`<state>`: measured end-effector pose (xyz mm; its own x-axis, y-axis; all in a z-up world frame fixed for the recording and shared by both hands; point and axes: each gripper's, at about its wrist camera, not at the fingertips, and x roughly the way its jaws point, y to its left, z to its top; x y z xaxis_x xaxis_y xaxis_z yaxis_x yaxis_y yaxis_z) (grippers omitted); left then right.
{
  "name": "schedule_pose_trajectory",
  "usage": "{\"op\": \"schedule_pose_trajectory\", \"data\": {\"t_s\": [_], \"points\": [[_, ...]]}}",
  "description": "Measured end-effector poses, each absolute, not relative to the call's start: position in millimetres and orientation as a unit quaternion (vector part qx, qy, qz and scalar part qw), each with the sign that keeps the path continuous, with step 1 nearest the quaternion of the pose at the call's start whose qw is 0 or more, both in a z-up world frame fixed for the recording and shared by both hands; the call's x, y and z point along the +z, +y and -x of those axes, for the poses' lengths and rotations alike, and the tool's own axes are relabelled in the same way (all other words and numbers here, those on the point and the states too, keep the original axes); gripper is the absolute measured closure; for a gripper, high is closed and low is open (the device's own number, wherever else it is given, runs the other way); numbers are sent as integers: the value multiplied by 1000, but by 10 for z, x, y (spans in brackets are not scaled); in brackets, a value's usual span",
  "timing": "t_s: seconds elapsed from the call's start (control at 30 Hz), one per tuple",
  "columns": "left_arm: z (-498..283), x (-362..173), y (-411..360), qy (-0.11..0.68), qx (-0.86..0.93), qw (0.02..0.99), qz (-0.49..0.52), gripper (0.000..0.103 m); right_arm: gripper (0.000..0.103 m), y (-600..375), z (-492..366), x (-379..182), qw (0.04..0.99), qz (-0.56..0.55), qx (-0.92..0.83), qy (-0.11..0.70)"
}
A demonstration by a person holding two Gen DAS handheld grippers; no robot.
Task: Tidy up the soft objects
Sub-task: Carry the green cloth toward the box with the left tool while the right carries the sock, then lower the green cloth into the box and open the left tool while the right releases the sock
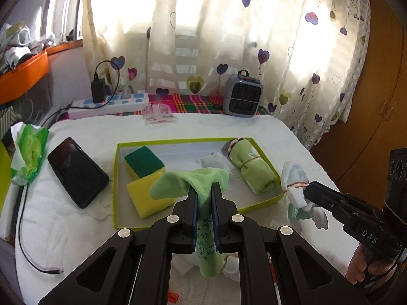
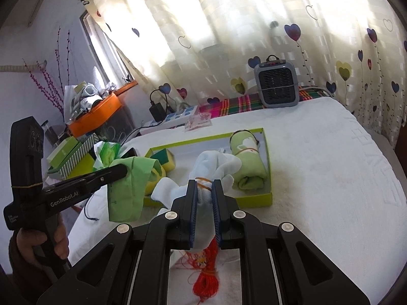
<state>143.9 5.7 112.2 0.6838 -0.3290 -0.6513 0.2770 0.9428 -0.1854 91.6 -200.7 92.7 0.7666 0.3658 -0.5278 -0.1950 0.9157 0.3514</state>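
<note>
My left gripper [image 1: 204, 186] is shut on a light green cloth [image 1: 193, 180] with printed characters, held above the near edge of a lime-rimmed box [image 1: 115, 178]. The same cloth [image 2: 132, 185] hangs from that gripper in the right wrist view. My right gripper [image 2: 204, 184] is shut on a white and pale blue cloth bundle [image 2: 216, 165] tied with a rubber band; that bundle [image 1: 296, 185] hovers just right of the box. Inside the box lie two green-and-yellow sponges [image 1: 145, 165], a small white sachet [image 1: 212, 161] and a rolled green towel [image 1: 254, 169].
A black phone [image 1: 76, 171] lies left of the box on the white towel-covered bed, with a green wipes pack [image 1: 29, 152] and a loose cable [image 1: 28, 254] further left. A grey heater [image 1: 243, 96] and a power strip [image 1: 109, 105] stand at the back. A red thread skein [image 2: 206, 283] hangs below my right gripper.
</note>
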Motion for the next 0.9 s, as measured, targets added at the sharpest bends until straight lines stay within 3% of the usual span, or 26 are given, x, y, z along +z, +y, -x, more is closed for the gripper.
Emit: {"op": "schedule_pose_trajectory", "data": {"t_s": [0.9], "points": [[-2346,884,-21,392,-169,903,43,94,91,-1723,-1833,661,918,-94,150,356]]}}
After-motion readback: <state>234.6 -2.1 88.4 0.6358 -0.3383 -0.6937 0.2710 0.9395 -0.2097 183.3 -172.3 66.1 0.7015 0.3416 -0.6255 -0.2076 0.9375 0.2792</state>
